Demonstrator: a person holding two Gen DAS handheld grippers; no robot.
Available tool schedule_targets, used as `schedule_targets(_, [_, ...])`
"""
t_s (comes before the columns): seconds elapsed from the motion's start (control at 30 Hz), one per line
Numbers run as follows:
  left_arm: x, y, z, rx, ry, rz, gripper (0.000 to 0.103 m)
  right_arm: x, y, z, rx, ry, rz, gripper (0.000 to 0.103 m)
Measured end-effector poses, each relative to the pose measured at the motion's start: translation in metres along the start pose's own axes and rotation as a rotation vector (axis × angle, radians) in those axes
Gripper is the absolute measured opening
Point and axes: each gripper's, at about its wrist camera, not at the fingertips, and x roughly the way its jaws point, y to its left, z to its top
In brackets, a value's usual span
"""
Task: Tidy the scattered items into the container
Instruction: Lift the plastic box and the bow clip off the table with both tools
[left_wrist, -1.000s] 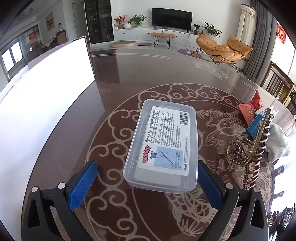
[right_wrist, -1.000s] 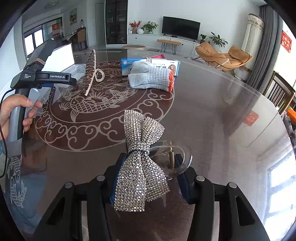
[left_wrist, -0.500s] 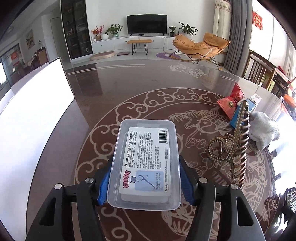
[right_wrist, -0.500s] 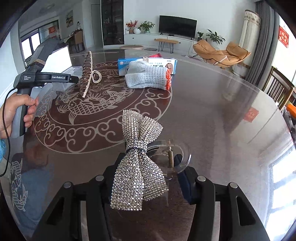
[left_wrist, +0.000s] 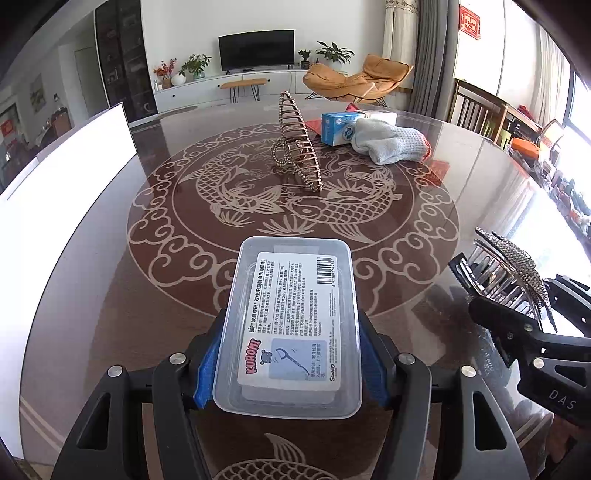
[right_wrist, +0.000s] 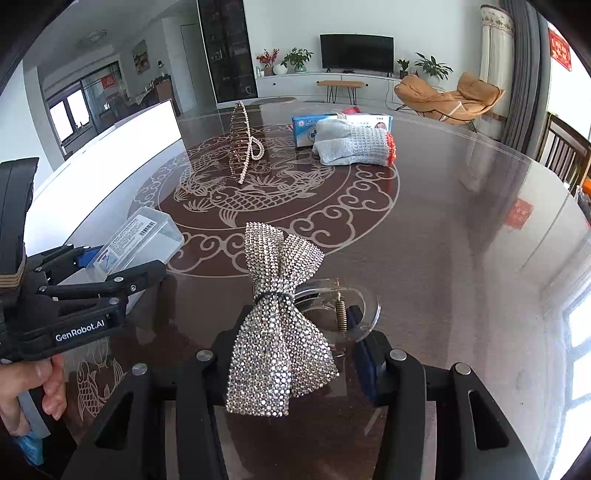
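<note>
Carrying is the step in hand: in the left wrist view the left gripper (left_wrist: 291, 354) clamps the floss box (left_wrist: 291, 325) between its pads, next needing a container not identifiable here, while in the right wrist view the right gripper (right_wrist: 295, 343), jaws just narrowed, grips the rhinestone bow clip (right_wrist: 280, 325), its teeth hidden
</note>
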Motion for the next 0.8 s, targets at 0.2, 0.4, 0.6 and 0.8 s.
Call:
schedule_targets(0.2, [0.013, 0.001, 0.011, -0.029, 0.035, 0.024, 0.094, 0.014, 0.006, 0.01, 0.0, 0.018, -0.014, 0.056])
schedule_targets(0.4, [0.014, 0.004, 0.007, -0.037, 0.055, 0.029, 0.103, 0.017, 0.015, 0.01, -0.046, 0.033, -0.03, 0.066])
schedule_targets(0.6, [0.013, 0.006, 0.004, -0.037, 0.054, 0.028, 0.103, 0.018, 0.017, 0.01, -0.061, 0.039, -0.031, 0.07])
schedule_targets(0.8, [0.013, 0.006, 0.004, -0.037, 0.054, 0.028, 0.103, 0.019, 0.018, 0.01, -0.064, 0.039, -0.034, 0.07])
